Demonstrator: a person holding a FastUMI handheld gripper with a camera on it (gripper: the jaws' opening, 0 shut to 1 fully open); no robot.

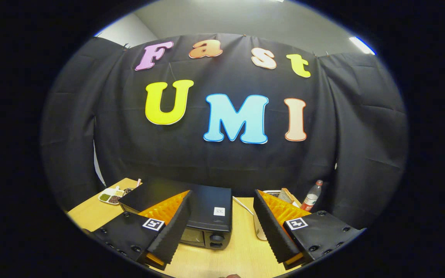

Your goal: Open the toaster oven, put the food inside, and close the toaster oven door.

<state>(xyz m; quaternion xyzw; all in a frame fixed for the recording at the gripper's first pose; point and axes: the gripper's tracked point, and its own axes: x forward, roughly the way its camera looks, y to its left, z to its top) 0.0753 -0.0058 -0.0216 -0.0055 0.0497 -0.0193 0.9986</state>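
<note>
No text reads clearly: the toaster oven sticker and bottle label are too small.

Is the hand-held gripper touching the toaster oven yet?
Apart. In the gripper view the hand-held gripper hangs open above the toaster oven, nothing between its fingers.

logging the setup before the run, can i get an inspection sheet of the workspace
surface: light wooden table, bare just ahead of the fingers
job's things: black toaster oven beyond the fingers, door looks closed; bread slice on a white tray to its right
clutter: divided dish of beans beyond the oven's left; red-capped bottle past the bread
grippers: gripper open, fingers holding nothing
cables: white cable right of the oven
surroundings: black cloth wall, grey ceiling above
</note>
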